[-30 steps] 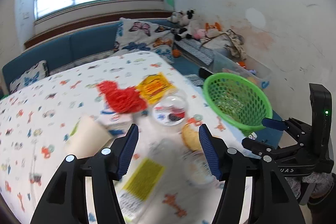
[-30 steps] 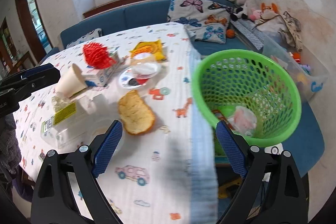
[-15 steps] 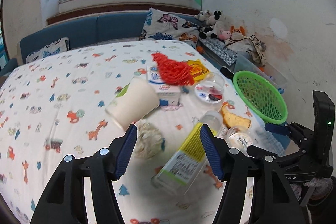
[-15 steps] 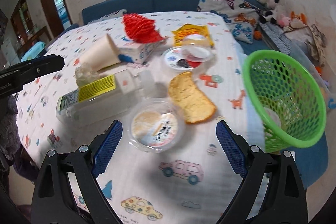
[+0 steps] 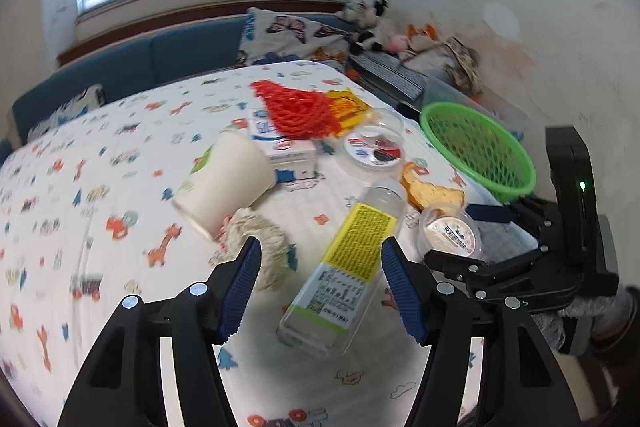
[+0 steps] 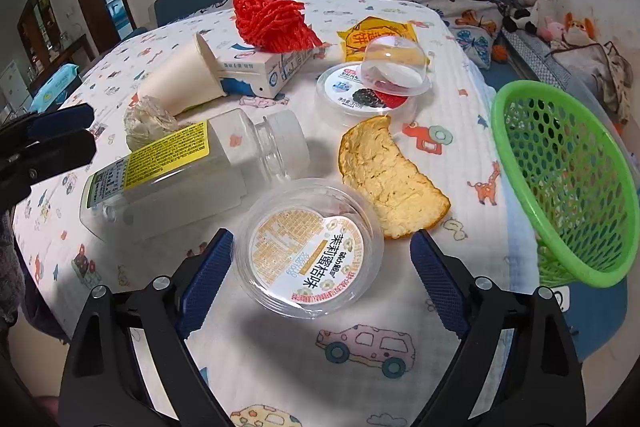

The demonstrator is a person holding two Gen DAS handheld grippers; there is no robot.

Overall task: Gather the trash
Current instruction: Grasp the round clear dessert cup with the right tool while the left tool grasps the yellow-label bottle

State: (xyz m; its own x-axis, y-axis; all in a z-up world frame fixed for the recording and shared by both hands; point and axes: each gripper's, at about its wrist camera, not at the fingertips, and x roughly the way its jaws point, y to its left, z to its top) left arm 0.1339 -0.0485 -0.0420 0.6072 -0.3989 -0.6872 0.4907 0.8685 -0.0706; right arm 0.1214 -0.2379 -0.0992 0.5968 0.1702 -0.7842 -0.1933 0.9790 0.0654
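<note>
Fingers of the right gripper (image 6: 320,279) are closing around a clear round plastic cup (image 6: 310,247) with an orange printed lid, which lies between the blue pads with neither pad pressing on it. Fingers of the left gripper (image 5: 320,291) stand moderately wide and hold nothing; a clear bottle with a yellow label (image 5: 344,271) lies on its side between them, apart from both pads, with a crumpled tissue (image 5: 260,243) beside the left pad. All this sits on the table (image 6: 360,347), covered in a cartoon-print cloth. Near the cup lie a piece of bread (image 6: 388,179), a tipped paper cup (image 6: 180,79), a milk carton (image 6: 260,65) under red netting (image 6: 272,23), and another lidded tub (image 6: 364,95). At the table's right edge tilts a green mesh basket (image 6: 560,179).
</note>
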